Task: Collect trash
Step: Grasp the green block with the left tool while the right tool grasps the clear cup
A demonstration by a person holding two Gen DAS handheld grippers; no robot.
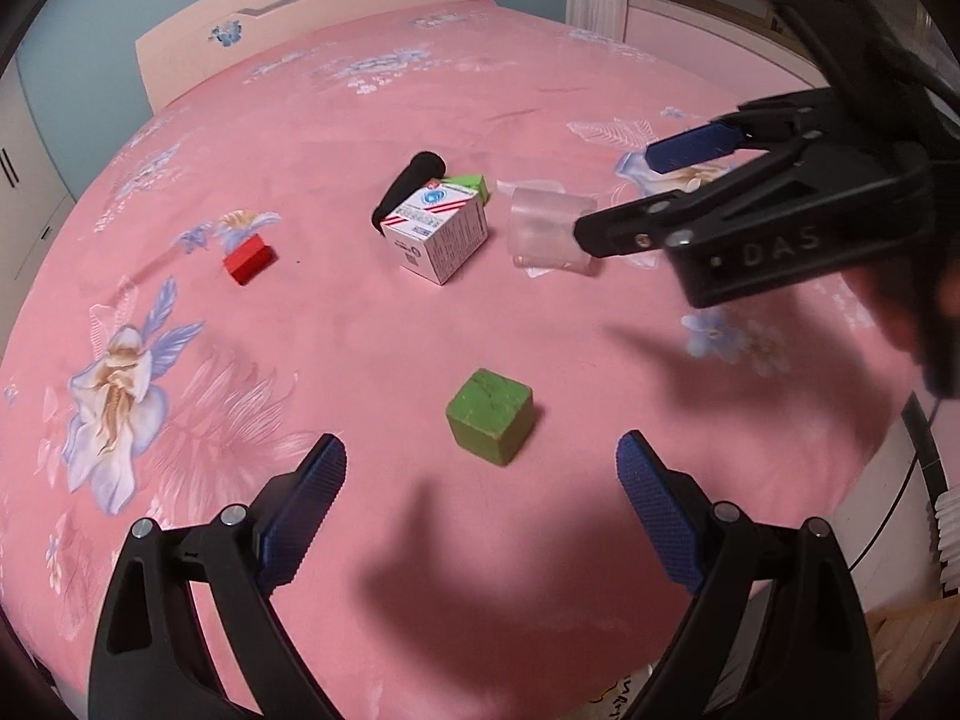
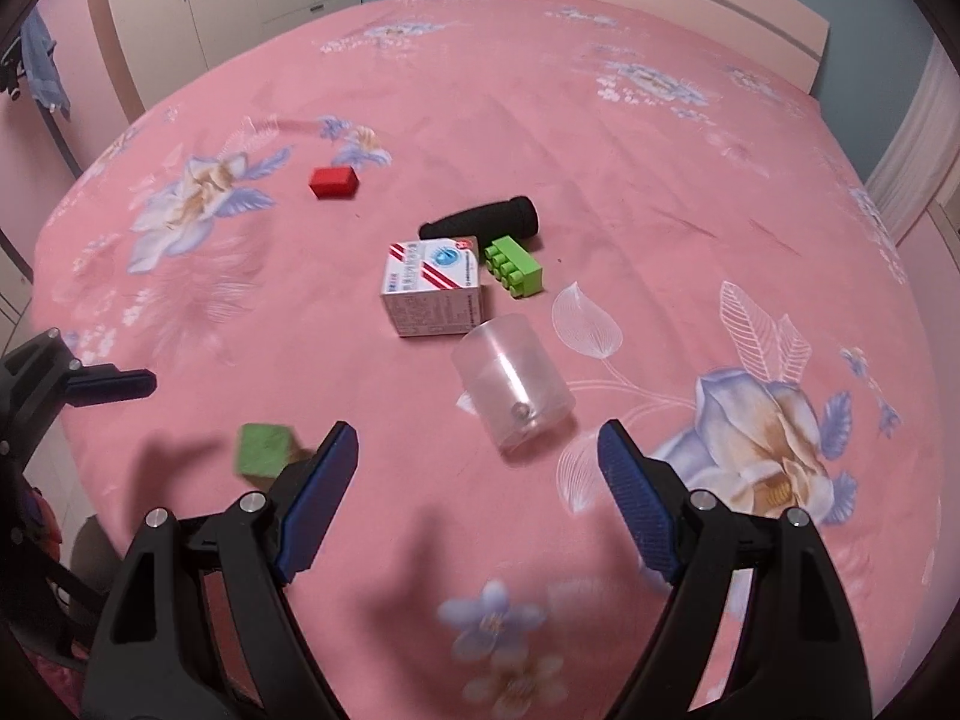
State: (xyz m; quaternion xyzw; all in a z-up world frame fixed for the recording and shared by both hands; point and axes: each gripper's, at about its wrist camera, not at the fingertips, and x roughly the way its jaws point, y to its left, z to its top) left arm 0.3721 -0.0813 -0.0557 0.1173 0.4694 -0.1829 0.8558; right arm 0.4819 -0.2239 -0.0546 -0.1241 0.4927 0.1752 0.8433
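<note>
On the pink bed (image 2: 600,120), just ahead of the right gripper (image 2: 478,468) and nearly centred between its wide-apart, empty jaws: a clear plastic cup (image 2: 510,381), tipped on its side, long axis pointing roughly back toward the gripper. Nearer the left gripper (image 1: 480,486), likewise spread and holding nothing: a green cube (image 1: 489,416). Probably the right for the cup, closing across its width.
</note>
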